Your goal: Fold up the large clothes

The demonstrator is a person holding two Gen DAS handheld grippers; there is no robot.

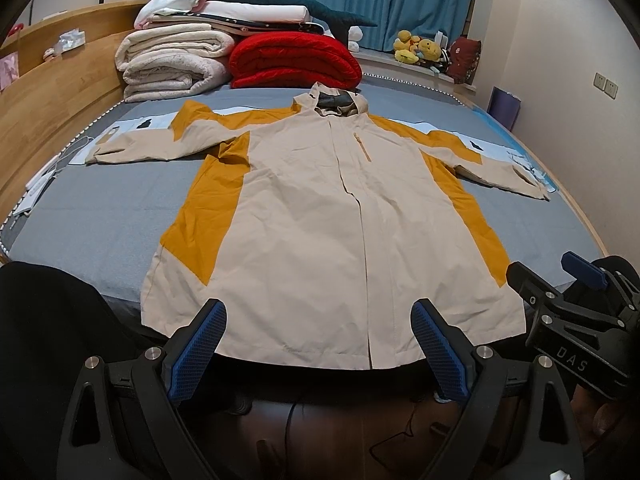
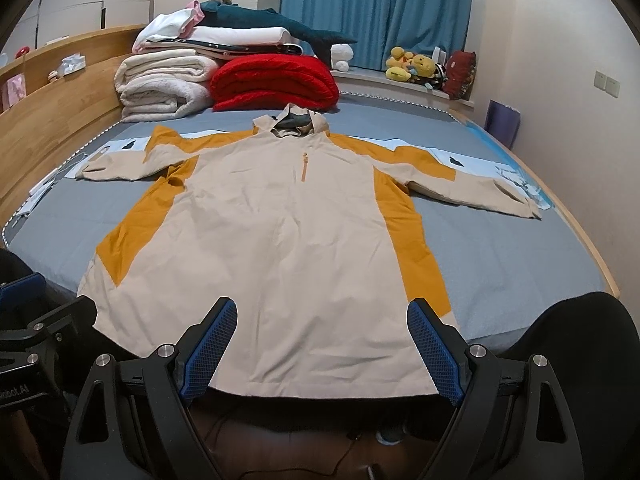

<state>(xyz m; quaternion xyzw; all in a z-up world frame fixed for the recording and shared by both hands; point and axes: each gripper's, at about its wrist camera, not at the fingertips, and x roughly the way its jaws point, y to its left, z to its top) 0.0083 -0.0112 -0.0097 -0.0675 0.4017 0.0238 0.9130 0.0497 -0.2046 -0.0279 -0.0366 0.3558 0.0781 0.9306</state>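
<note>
A beige and mustard hooded jacket (image 1: 316, 216) lies flat, front up, on the grey bed (image 1: 100, 216), sleeves spread to both sides and hood at the far end. It also shows in the right wrist view (image 2: 280, 240). My left gripper (image 1: 318, 324) is open and empty, held just before the jacket's near hem. My right gripper (image 2: 322, 324) is open and empty, also at the near hem, to the right of the left one. The right gripper's body shows in the left wrist view (image 1: 580, 312).
Folded white blankets (image 1: 172, 64) and a red quilt (image 1: 296, 60) are stacked at the bed's far end. A wooden headboard (image 1: 52, 92) runs along the left. Plush toys (image 1: 420, 50) sit on the window ledge. Pale blue sheets (image 1: 520, 160) lie under the sleeves.
</note>
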